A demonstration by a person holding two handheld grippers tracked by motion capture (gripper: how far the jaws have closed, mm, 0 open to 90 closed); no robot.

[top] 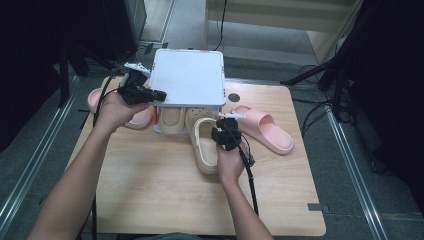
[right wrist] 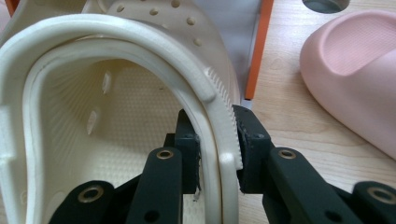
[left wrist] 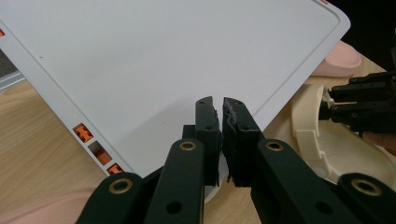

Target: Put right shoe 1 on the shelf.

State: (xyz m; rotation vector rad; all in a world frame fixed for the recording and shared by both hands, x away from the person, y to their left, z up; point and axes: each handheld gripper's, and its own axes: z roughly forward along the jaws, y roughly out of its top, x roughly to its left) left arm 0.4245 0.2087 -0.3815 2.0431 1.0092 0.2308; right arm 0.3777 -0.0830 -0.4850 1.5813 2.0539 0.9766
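Cream foam is pinched by the right gripper point(right wrist: 217, 151): its jaws are clamped on the side wall of a clog point(top: 204, 145), one pad inside the shoe and one outside. This clog lies on the wooden table point(top: 150, 190) with its toe at a white rack point(top: 187, 77), just beside a second clog point(top: 171, 120) that is tucked under the rack's top. The left gripper point(left wrist: 221, 135) is clenched on the near edge of the rack's top, which is seen between its nearly closed pads. One pink slide point(top: 264, 128) is seen on the table to the right of the held clog, another pink slide point(top: 135, 117) under the left hand point(top: 112, 111).
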